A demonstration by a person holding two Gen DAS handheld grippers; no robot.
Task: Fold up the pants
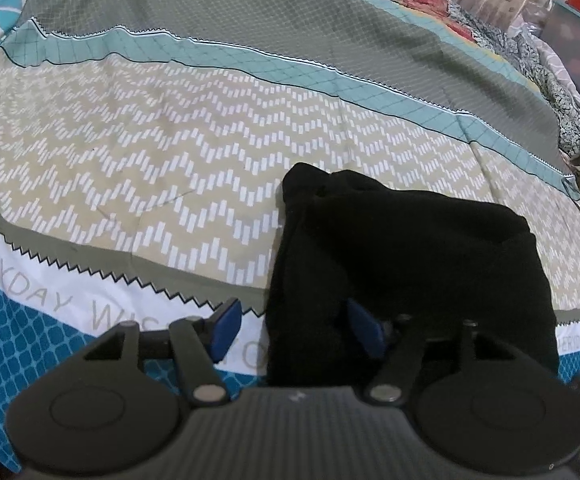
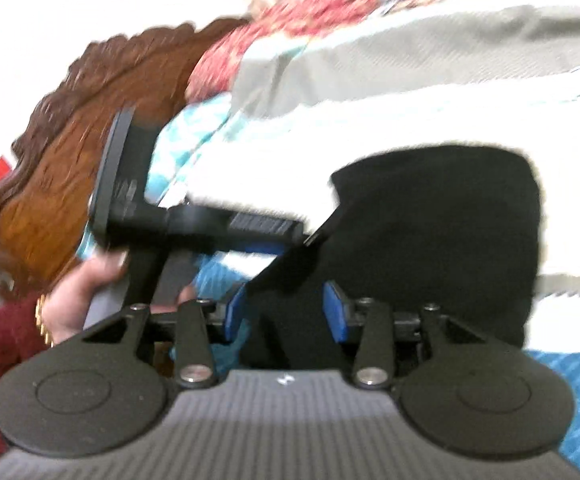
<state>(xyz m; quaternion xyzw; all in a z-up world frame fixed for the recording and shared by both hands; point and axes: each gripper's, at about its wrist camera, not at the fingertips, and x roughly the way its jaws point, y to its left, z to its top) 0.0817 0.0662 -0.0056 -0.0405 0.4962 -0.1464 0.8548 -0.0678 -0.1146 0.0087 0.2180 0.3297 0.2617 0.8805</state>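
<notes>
Grey capitals reading "EVERYDAY WIS…" run along the white zigzag-edged band [image 1: 70,300] of the patterned bedsheet [image 1: 170,160] near its front edge; "EVERYDAY WISH" repeats faintly at the band's right end.

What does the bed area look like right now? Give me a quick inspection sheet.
Surface: bedspread with zigzag bands, mostly flat.
Job's things: black pants folded into a compact bundle near the front edge.
Clutter: pile of patterned cloths along the far right side.
Grippers: left gripper open, one finger off the pants over the bedspread, the other against the fabric; right gripper open over the pants' near edge, pads not pressing.
Cables: nothing seen.
Surroundings: carved wooden headboard; a hand in a dark red sleeve holds the left gripper.
</notes>
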